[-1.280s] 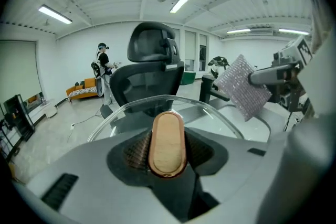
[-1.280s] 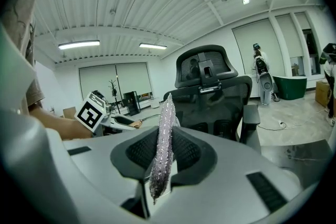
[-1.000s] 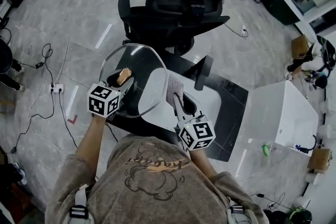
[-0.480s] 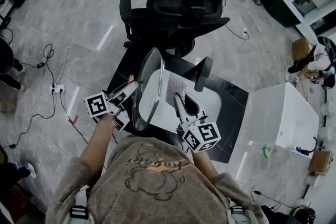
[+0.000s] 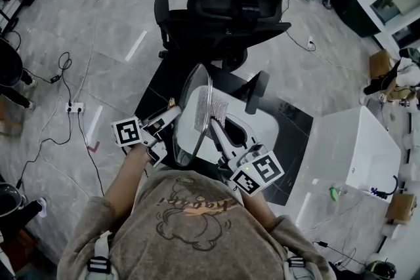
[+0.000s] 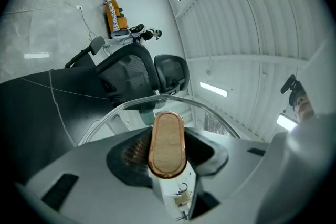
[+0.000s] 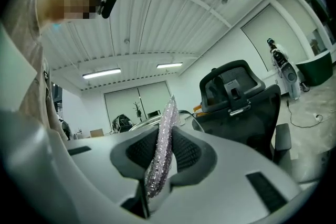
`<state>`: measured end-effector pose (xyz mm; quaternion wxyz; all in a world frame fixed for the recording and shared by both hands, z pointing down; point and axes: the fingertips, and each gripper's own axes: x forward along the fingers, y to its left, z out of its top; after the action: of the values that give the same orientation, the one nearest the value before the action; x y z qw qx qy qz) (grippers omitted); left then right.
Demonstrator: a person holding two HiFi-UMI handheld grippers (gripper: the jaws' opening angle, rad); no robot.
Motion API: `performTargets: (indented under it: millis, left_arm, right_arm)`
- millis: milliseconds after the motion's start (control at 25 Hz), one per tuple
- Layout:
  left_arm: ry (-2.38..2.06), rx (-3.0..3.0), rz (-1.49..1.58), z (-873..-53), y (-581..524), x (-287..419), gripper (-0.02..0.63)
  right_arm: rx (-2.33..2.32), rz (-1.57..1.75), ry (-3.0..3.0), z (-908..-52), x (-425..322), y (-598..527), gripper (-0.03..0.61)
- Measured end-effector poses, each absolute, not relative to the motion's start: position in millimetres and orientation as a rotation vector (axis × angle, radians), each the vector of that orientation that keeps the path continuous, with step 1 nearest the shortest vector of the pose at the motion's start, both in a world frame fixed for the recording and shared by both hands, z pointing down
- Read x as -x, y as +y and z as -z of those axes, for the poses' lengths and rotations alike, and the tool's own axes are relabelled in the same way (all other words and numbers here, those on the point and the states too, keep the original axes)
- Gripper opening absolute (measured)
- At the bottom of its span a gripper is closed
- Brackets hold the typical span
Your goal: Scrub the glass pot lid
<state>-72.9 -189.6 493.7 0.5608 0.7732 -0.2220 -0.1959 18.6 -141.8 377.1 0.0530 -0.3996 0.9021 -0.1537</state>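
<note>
**LID TURNED ON EDGE, PAD RAISED TO THE GLASS**

**1. Change of state.** A second ago the glass pot lid [image 5: 186, 136] lay with its broad face open to the head view. It now stands on edge above the dark surface [image 5: 289, 120], and its rim reads as a narrow arc running toward the office chair [image 5: 223, 6]. The left gripper [image 5: 168, 114] has rolled to bring this about. The right gripper [image 5: 214, 126] has lifted. Its scrubbing pad [image 5: 212, 107], earlier lower down by the near rim, now stands beside the lid's right-hand face.

**2. Meaning for the task.** The lid appears to be presented for work on the face away from its handle. The scrubbing stroke on that face is probably about to begin.

**3. Jaws.** The left jaws are closed on the oblong, copper-rimmed handle [image 6: 167, 140], and this grip carries the whole lid clear of the surface. The right jaws are clamped on the lower end of the scrubbing pad [image 7: 160, 152], which rises flat between them.

**4. What each view adds.**
- The head view alone shows both grippers and the lid's upright attitude. It does not settle whether pad and glass touch.
- The left gripper view shows the pad as a meshed patch seen through the glass, which puts it on the side opposite the handle.
- The right gripper view shows the pad edge-on, with the lid's rim as a thin arc just behind it.
</note>
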Motion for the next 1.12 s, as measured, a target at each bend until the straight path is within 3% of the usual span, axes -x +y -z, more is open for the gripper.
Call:
performTargets:
  millis: [560,1120]
  left_arm:
    - [-0.326,-1.949,0.356,-479.4,-171.1,47.9,0.181]
    - [-0.188,-1.868,0.536,-447.5,-178.2,31.8,0.181]
  right_arm:
    - [1.288,0.424,2.717,-396.1,-27.0,-188.0,0.084]
    - [1.393,0.593,2.876,-511.1,-15.2,-229.0,0.087]
